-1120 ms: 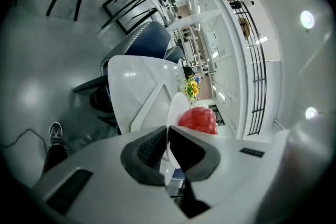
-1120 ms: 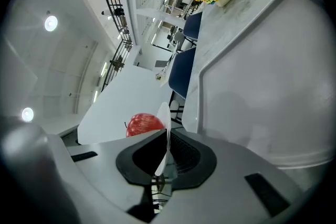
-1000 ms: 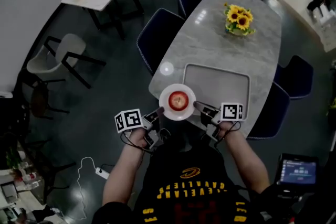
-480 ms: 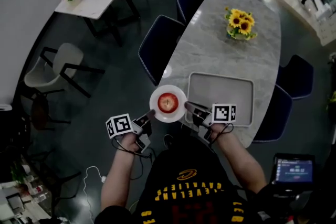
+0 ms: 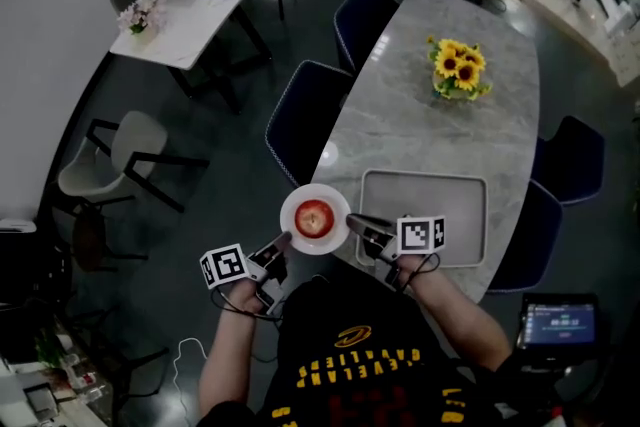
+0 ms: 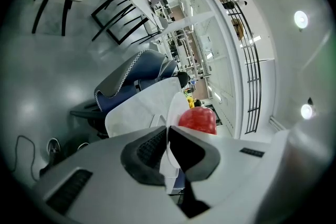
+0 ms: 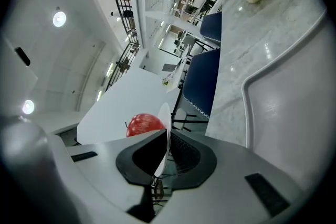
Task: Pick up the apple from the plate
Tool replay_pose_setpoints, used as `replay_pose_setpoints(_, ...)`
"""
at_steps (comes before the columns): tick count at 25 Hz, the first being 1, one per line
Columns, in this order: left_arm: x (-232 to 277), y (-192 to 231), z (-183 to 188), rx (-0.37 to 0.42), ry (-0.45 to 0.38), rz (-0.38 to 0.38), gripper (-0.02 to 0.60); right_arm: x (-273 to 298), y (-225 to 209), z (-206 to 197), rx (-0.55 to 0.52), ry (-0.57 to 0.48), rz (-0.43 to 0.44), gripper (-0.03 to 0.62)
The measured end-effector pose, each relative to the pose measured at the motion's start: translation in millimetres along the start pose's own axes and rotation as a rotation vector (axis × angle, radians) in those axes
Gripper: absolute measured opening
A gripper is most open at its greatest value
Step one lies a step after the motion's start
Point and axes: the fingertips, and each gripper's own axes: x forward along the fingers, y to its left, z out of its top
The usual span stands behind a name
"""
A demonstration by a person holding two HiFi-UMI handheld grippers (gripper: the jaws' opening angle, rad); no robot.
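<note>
The apple (image 5: 314, 216), round with no marked long axis, is sitting mid-plate. The left hand-held gripper (image 5: 284, 238) and right hand-held gripper (image 5: 350, 219) are each clenching opposite rims of the white plate (image 5: 315, 190), beside the bench (image 5: 440, 125) corner; the tray (image 5: 425, 205) and sunflowers (image 5: 458, 67) are lying beyond.

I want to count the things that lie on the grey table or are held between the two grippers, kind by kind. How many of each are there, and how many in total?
plate: 1
apple: 1
tray: 1
bunch of sunflowers: 1
Total: 4
</note>
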Motion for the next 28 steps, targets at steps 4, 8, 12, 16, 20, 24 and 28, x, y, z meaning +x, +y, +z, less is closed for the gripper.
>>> replay_pose_setpoints(4,1.6,-3.3,30.0,-0.02,0.022,-0.002,0.021,18.1,10.7,19.3,0.008,-0.022,-0.003,0.028)
replay_pose_setpoints(8,16.7,-7.9,60.1,0.0,0.089,-0.029,0.021,30.4,9.4,39.7,0.011,-0.09,-0.003,0.028)
replay_pose_setpoints(12,16.7,-16.0,83.5,-0.017,0.132,-0.09,0.021,51.2,9.3,44.9,0.004,-0.17,0.002,0.028)
replay_pose_setpoints(16,22.2,-17.3,97.4,0.036,0.252,-0.105,0.021,50.0,18.3,44.3,0.035,-0.277,-0.049,0.028)
replay_pose_setpoints(20,18.3,-12.7,100.2,0.072,0.313,-0.115,0.021,51.1,27.5,38.2,0.041,-0.325,-0.068,0.028)
replay_pose_setpoints(24,11.0,-15.3,102.4,0.098,0.365,-0.127,0.021,50.2,38.5,30.0,0.049,-0.373,-0.088,0.028)
replay_pose_setpoints(28,10.6,-20.0,103.5,0.13,0.393,-0.14,0.021,47.3,43.0,25.3,0.059,-0.4,-0.097,0.028)
